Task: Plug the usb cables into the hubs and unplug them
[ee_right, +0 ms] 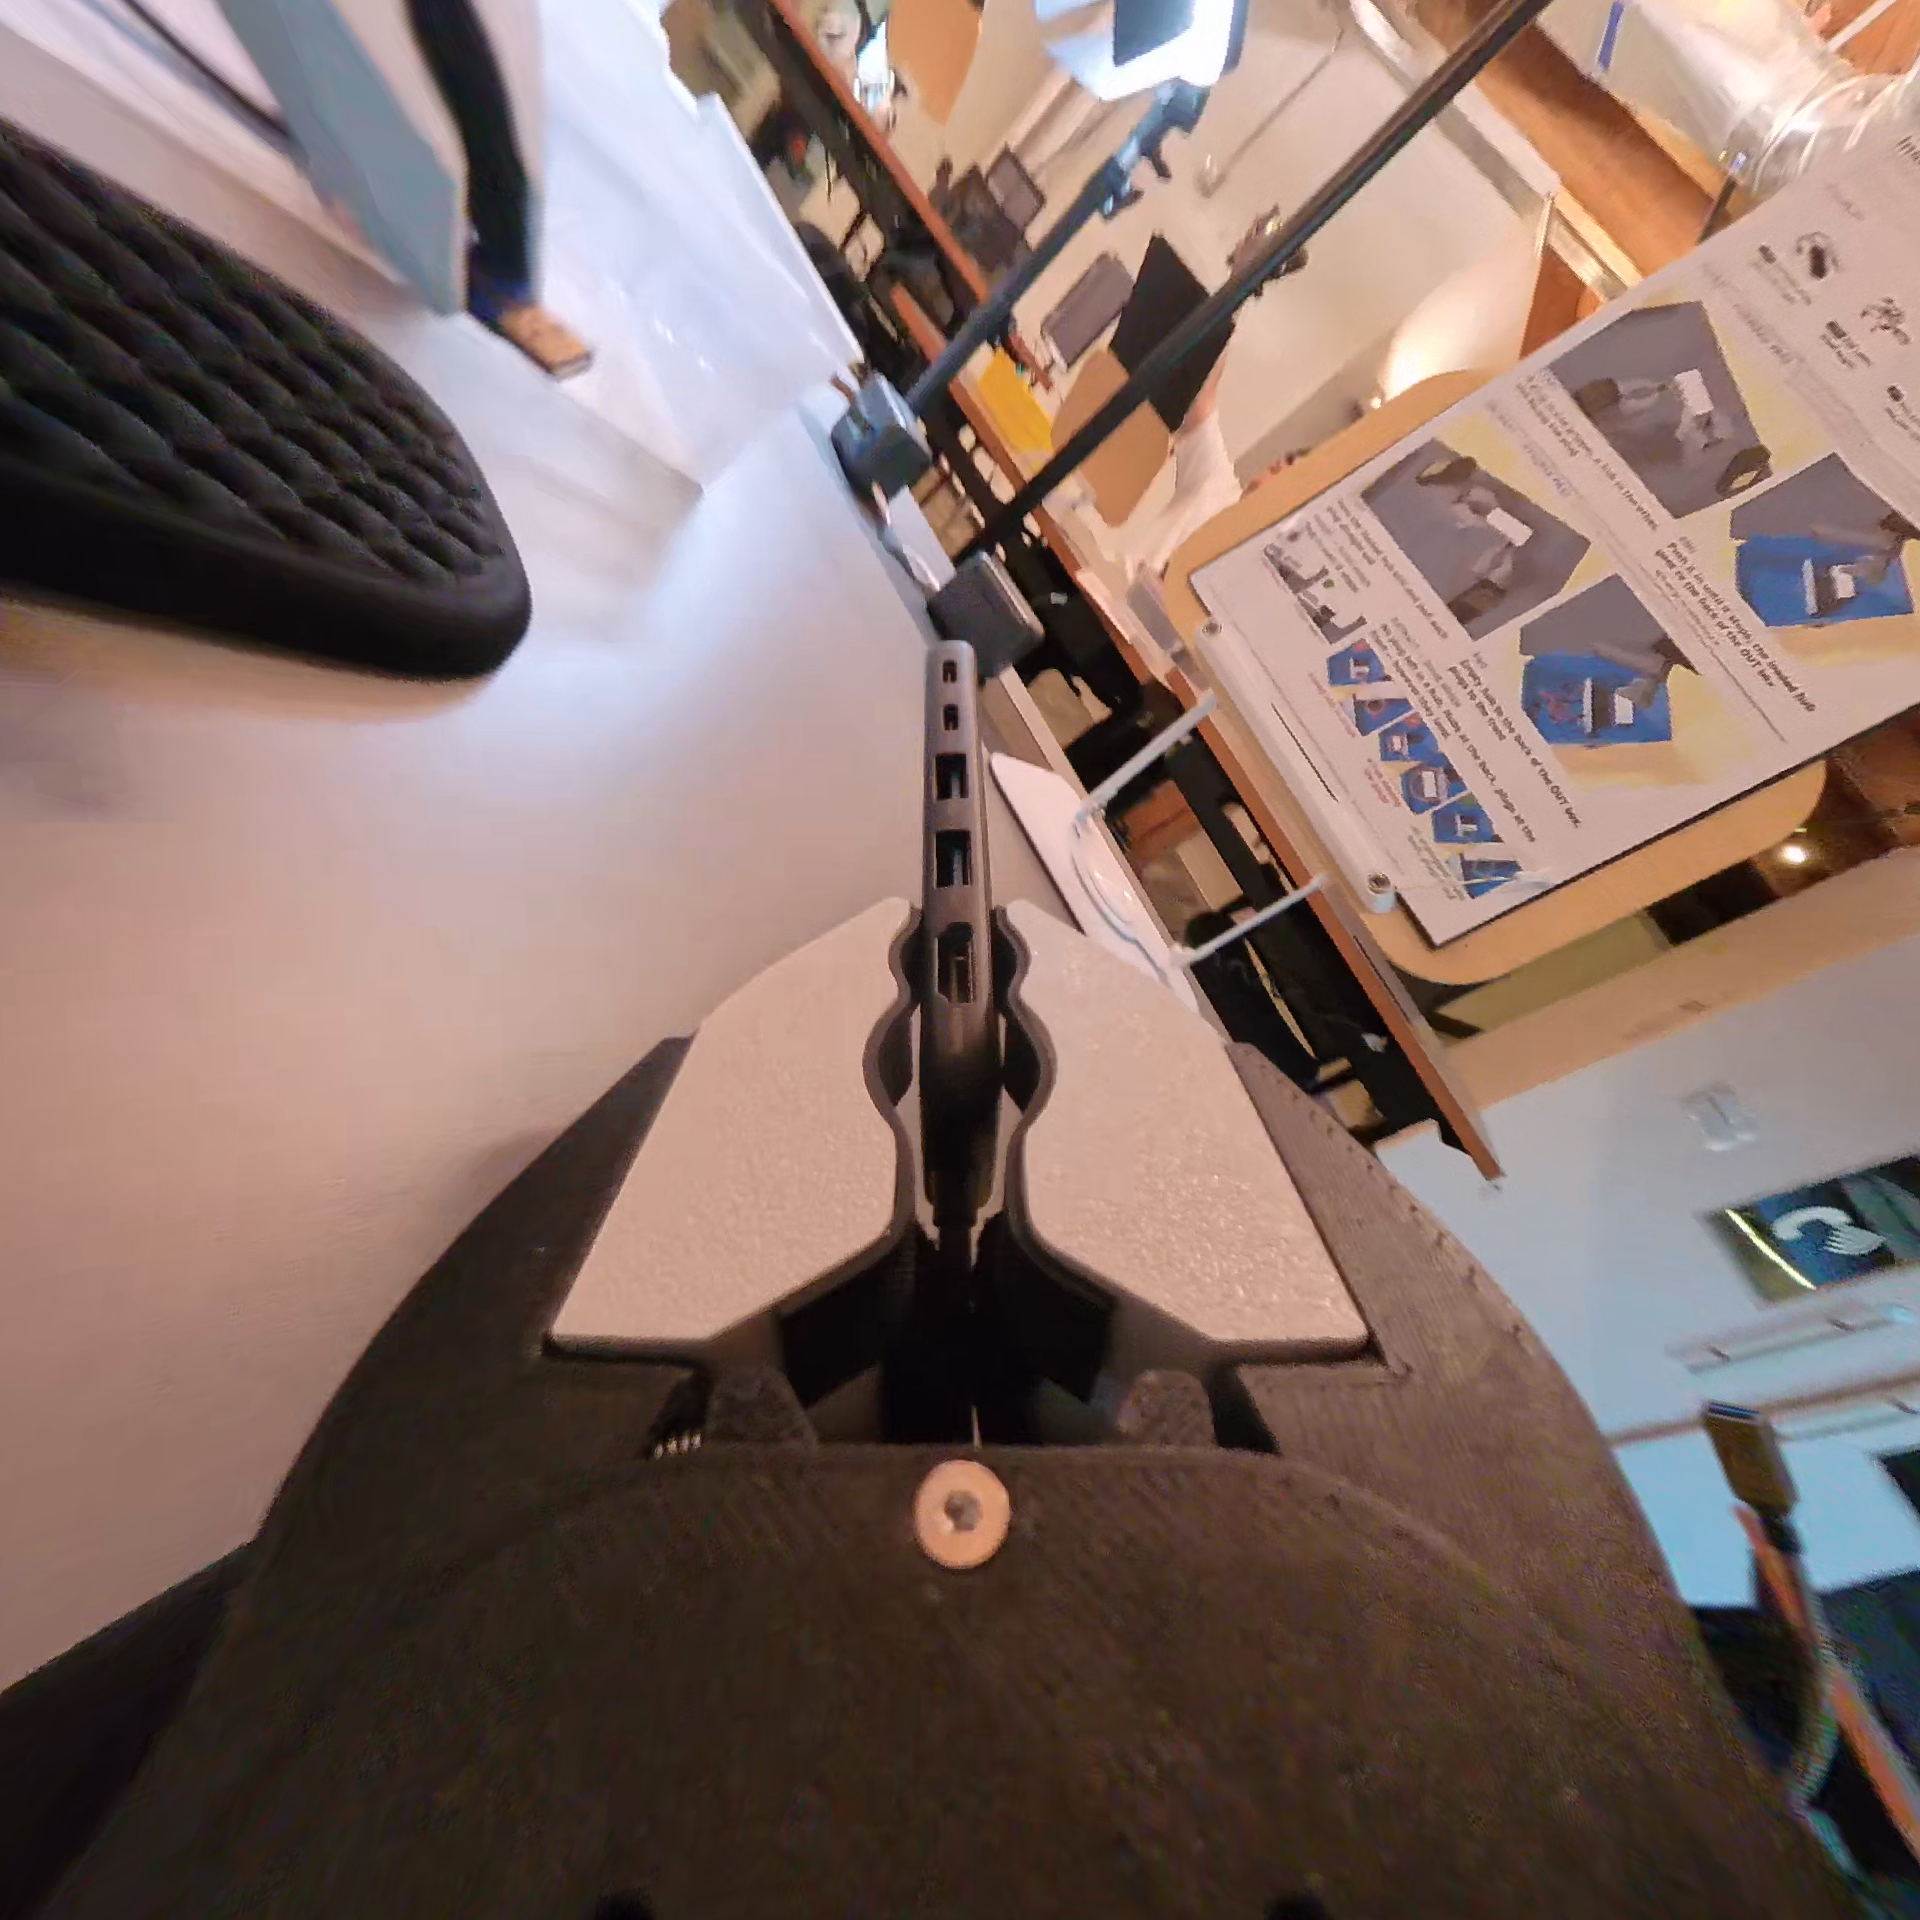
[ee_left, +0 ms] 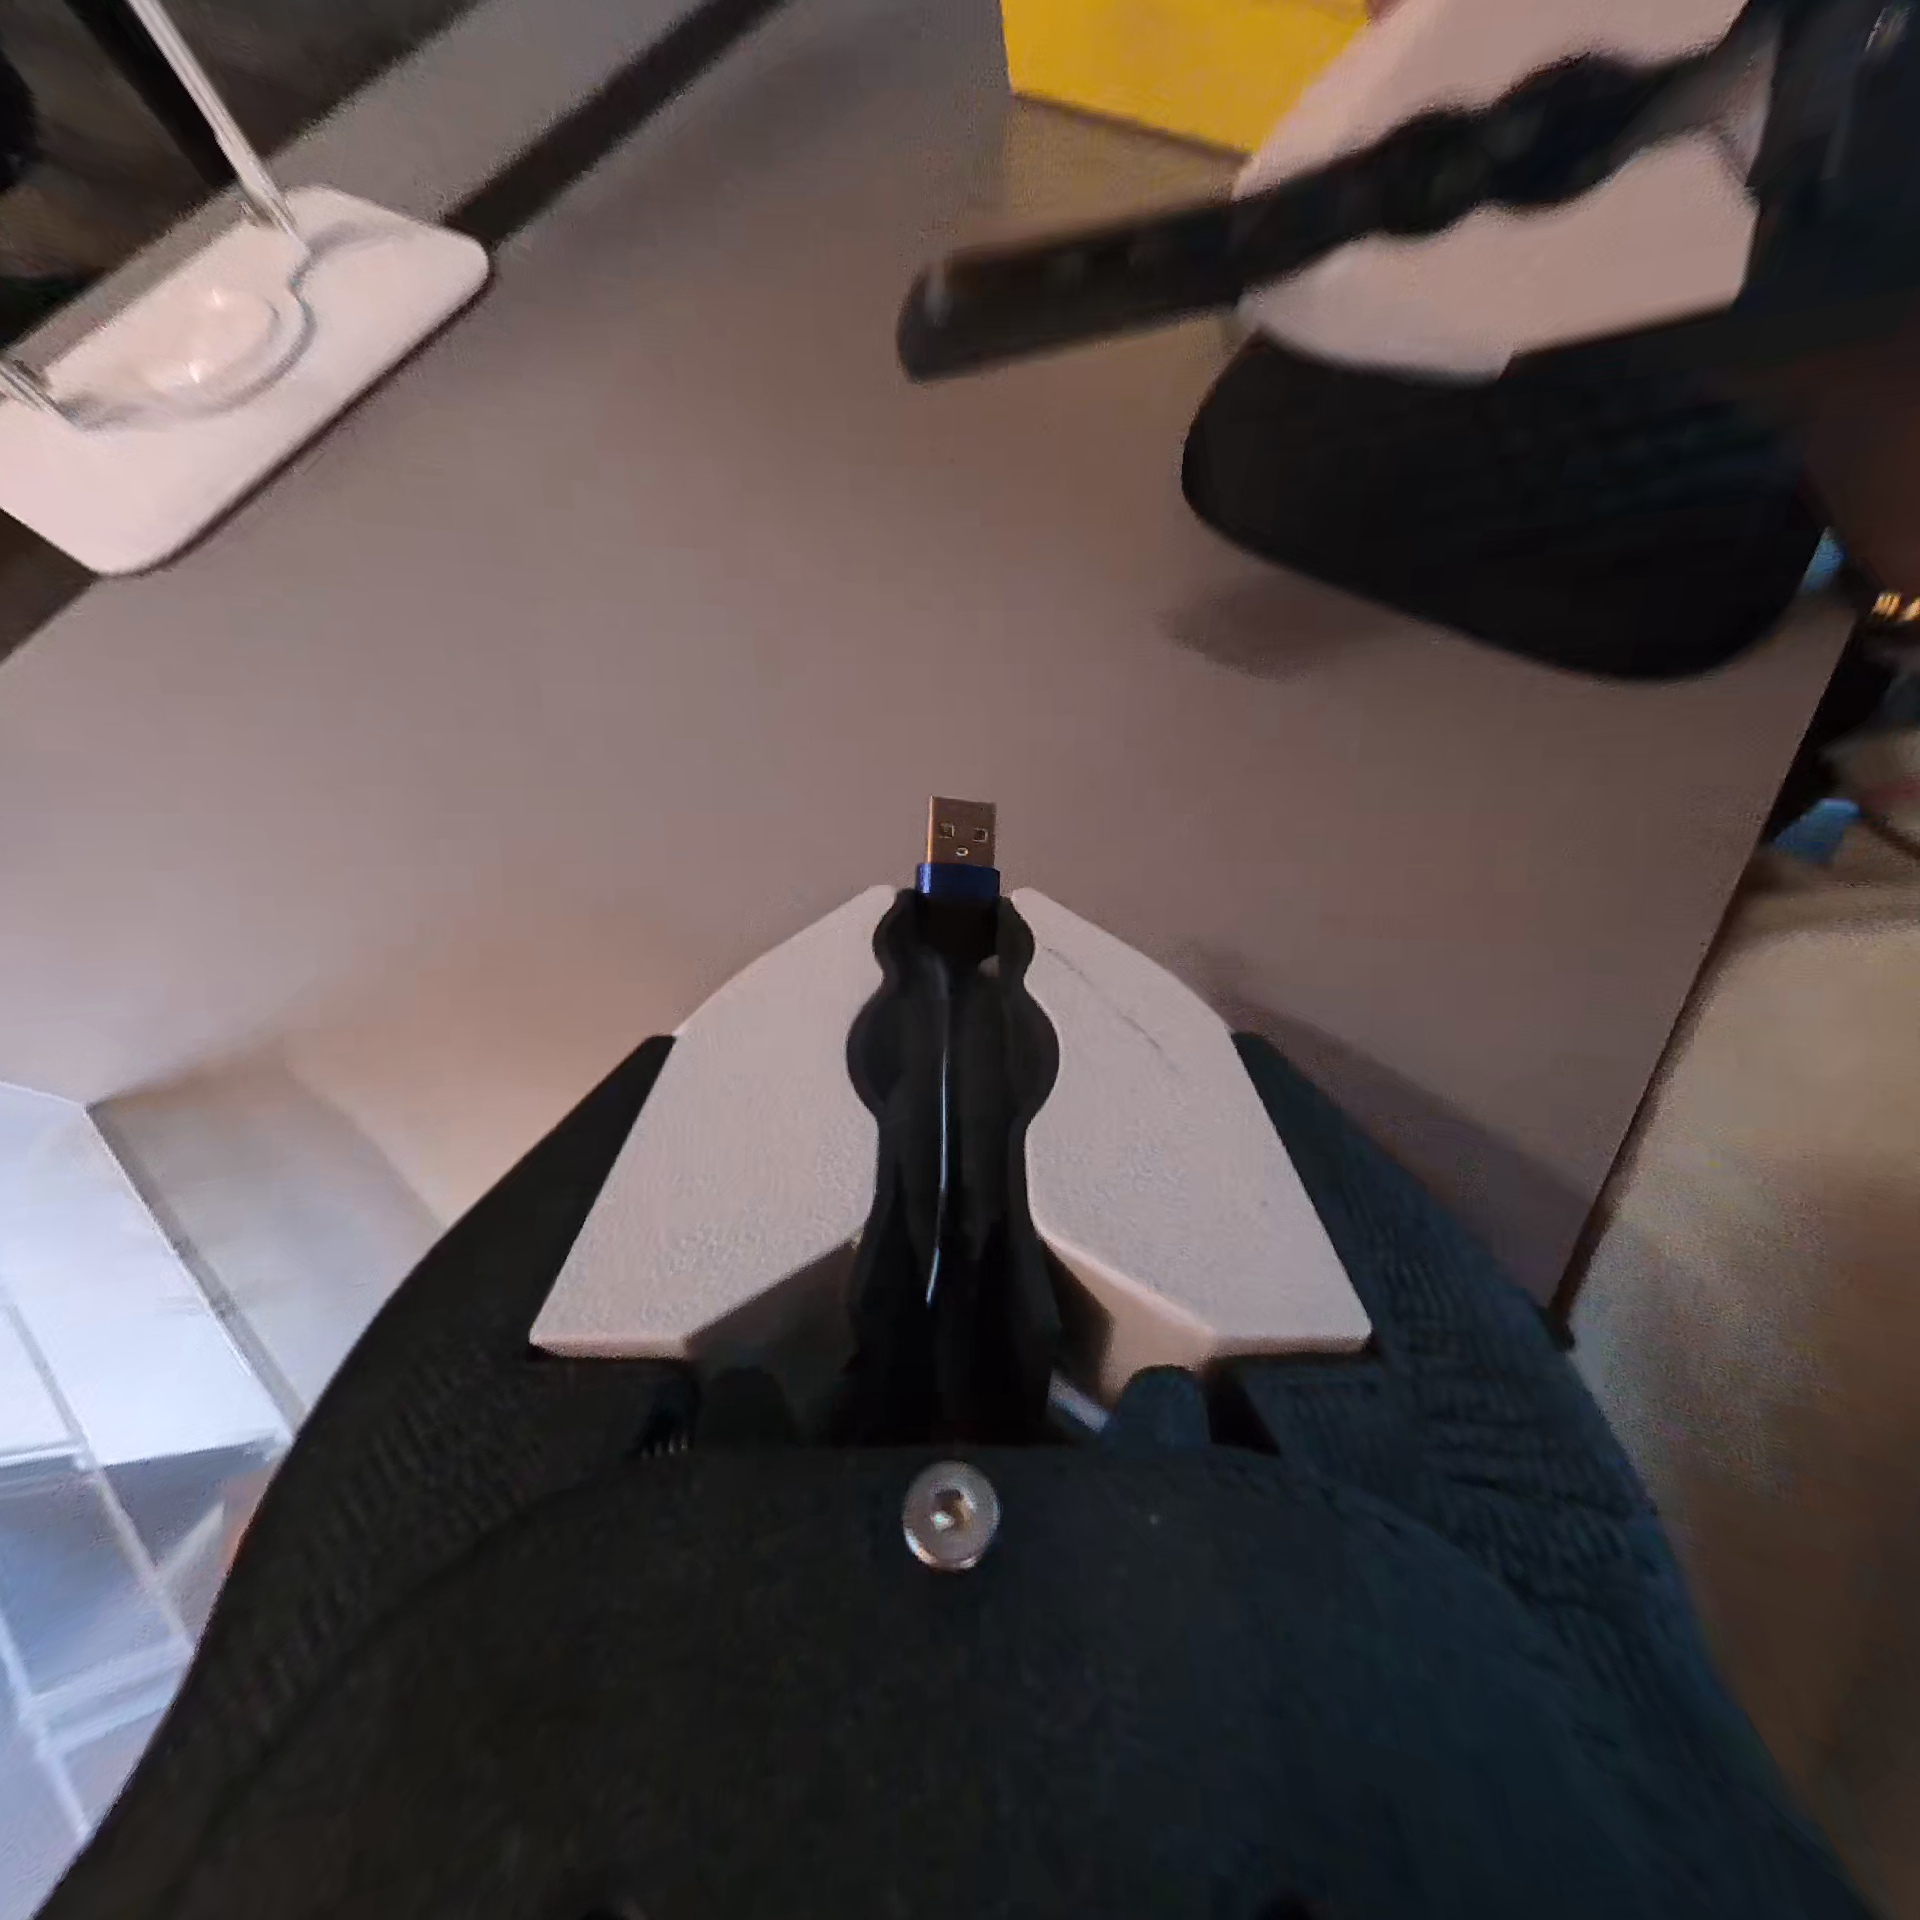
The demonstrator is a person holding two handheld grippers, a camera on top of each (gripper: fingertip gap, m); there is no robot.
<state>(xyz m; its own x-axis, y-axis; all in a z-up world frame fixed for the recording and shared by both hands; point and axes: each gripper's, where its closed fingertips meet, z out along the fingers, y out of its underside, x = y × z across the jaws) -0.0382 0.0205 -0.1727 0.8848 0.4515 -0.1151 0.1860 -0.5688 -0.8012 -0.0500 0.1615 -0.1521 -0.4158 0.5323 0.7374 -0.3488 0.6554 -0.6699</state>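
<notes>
My left gripper (ee_left: 958,899) is shut on a USB cable plug (ee_left: 960,844) with a blue collar; its metal end sticks out past the fingertips above the grey table. My right gripper (ee_right: 954,920) is shut on a dark slim USB hub (ee_right: 954,790), held edge-up so its row of ports faces the camera. In the left wrist view the same hub (ee_left: 1081,296) shows blurred at the upper right, held by the other gripper (ee_left: 1475,239), apart from the plug. The black cable (ee_left: 940,1122) runs back between my left fingers.
A white stand base with a clear holder (ee_left: 229,353) sits at the table's upper left. A clear plastic box (ee_left: 94,1403) is at the lower left. An instruction sheet on a stand (ee_right: 1579,623) is at the right. The table edge (ee_left: 1704,935) runs on the right. A yellow box (ee_left: 1164,62) is at the back. The grippers' ends are close to 15 cm from one another.
</notes>
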